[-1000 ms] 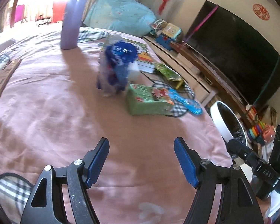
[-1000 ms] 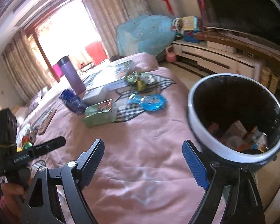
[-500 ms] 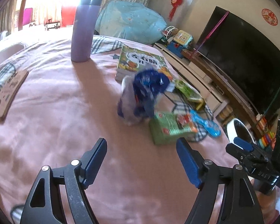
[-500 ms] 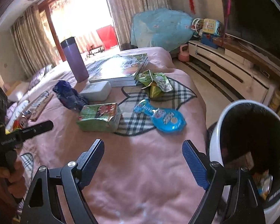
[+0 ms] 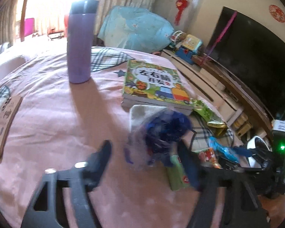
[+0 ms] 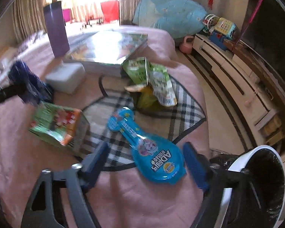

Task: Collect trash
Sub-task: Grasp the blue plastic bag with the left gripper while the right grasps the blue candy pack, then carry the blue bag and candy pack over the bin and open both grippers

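The left gripper (image 5: 147, 163) is spread wide over the pink bed cover (image 5: 47, 117) and holds nothing; a crumpled blue wrapper (image 5: 161, 133) sits between its fingers in the left wrist view, and whether either finger touches it cannot be told because the frame is blurred. A white box (image 5: 140, 114) lies just behind that wrapper, and a green carton (image 5: 177, 176) lies just beside the right finger of this gripper. The right gripper (image 6: 145, 161) is likewise spread wide and empty; the broad end of a flat blue blister pack (image 6: 157, 157) lies between its fingertips, resting partly on a plaid patch (image 6: 182, 110) of the cover. In the right wrist view the green carton (image 6: 57, 123) lies left of the blister pack, with the blue wrapper (image 6: 28, 83) and white box (image 6: 66, 77) behind it. Crumpled green snack bags (image 6: 152, 79) stand at the far side of the plaid patch, near a stack of picture books (image 6: 108, 51). A purple flask (image 6: 56, 32) stands upright on the bed behind the books. A white-rimmed trash bin (image 6: 260, 180) with a black liner stands off the bed's edge, just beside the right finger of the right gripper. A flat brown card (image 5: 3, 125) lies at the left edge of the bed.
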Demonstrator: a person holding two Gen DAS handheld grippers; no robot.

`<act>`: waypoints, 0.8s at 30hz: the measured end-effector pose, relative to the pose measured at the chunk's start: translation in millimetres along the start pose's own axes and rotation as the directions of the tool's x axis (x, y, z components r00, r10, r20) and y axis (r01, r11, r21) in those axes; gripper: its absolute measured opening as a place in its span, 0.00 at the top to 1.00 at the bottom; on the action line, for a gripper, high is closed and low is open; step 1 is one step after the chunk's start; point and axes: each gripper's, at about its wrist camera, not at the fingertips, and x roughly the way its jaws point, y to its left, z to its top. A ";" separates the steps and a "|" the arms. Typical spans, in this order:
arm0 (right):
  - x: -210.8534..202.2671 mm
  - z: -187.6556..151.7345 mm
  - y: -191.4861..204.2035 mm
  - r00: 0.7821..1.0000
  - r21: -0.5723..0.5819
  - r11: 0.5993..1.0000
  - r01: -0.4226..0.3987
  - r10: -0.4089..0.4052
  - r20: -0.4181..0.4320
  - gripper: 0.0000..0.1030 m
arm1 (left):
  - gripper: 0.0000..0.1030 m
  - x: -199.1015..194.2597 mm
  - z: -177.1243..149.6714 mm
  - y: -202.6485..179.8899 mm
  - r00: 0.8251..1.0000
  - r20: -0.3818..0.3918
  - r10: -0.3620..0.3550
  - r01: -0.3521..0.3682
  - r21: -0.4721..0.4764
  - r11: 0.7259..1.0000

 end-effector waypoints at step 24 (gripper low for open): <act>-84.2 -86.7 3.4 0.966 0.252 0.936 -0.244 0.211 0.151 0.85 | 0.69 -70.0 -51.9 -12.8 0.980 0.006 -0.201 0.201 0.025 0.979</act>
